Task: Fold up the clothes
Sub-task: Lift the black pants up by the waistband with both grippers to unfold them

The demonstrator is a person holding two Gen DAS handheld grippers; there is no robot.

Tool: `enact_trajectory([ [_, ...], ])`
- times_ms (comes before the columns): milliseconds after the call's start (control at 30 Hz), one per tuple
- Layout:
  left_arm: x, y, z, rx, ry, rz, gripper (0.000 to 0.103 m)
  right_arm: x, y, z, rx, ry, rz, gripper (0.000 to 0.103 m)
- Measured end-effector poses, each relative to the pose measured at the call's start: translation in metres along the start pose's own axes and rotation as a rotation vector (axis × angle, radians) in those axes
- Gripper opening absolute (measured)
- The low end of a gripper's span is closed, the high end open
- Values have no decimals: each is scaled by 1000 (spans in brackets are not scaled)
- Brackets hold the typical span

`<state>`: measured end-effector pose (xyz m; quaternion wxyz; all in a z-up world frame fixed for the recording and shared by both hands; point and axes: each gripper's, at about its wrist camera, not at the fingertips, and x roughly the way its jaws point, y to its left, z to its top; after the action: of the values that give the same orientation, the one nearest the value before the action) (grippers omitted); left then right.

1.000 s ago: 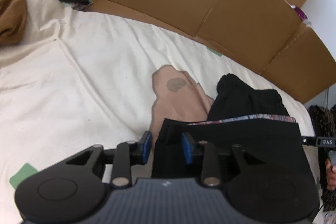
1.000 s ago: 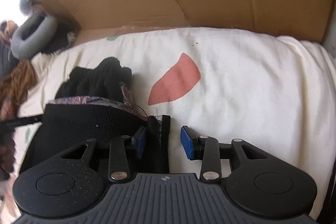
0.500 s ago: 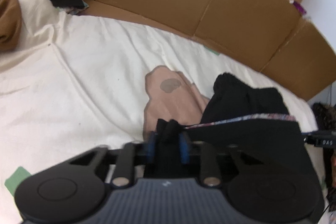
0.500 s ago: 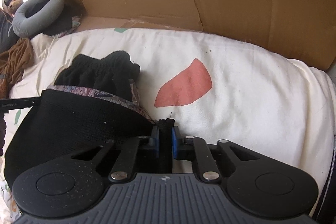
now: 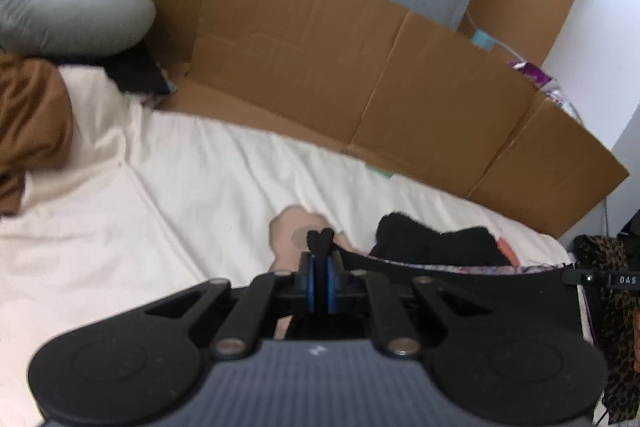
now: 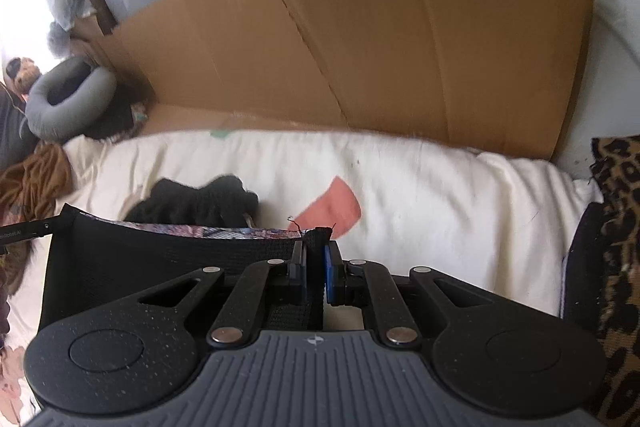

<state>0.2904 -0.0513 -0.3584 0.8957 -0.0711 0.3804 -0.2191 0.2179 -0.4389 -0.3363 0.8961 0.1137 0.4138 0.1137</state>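
Observation:
A black garment [image 5: 480,291] with a patterned lining along its top edge is stretched between both grippers above a cream sheet [image 5: 160,195]. My left gripper [image 5: 319,267] is shut on the garment's left corner, and a tuft of black cloth pokes out past the blue pads. My right gripper [image 6: 316,259] is shut on the right corner of the same black garment [image 6: 160,259]. The garment's far end lies bunched on the sheet [image 6: 440,195], seen as a dark heap [image 6: 200,203].
Brown cardboard walls [image 5: 360,67] stand behind the bed. A grey ring cushion [image 5: 72,11] and a brown cloth [image 5: 28,123] lie at the left. Pink patches [image 6: 332,211] mark the sheet. Leopard-print fabric [image 6: 616,227] hangs at the right edge.
Both grippers went from open around the garment's corners to shut on them. Both then rose, lifting the near edge off the sheet, and the views tilted up toward the cardboard.

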Motion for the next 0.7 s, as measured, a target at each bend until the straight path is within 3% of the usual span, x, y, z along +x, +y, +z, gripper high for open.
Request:
enact_trajectory([
  [333, -5, -12, 22, 18, -49, 0, 6, -17, -1, 15, 28, -70, 4, 6],
  [700, 21, -13, 38, 50, -31, 11, 6, -8, -3, 28, 32, -88, -20, 7],
])
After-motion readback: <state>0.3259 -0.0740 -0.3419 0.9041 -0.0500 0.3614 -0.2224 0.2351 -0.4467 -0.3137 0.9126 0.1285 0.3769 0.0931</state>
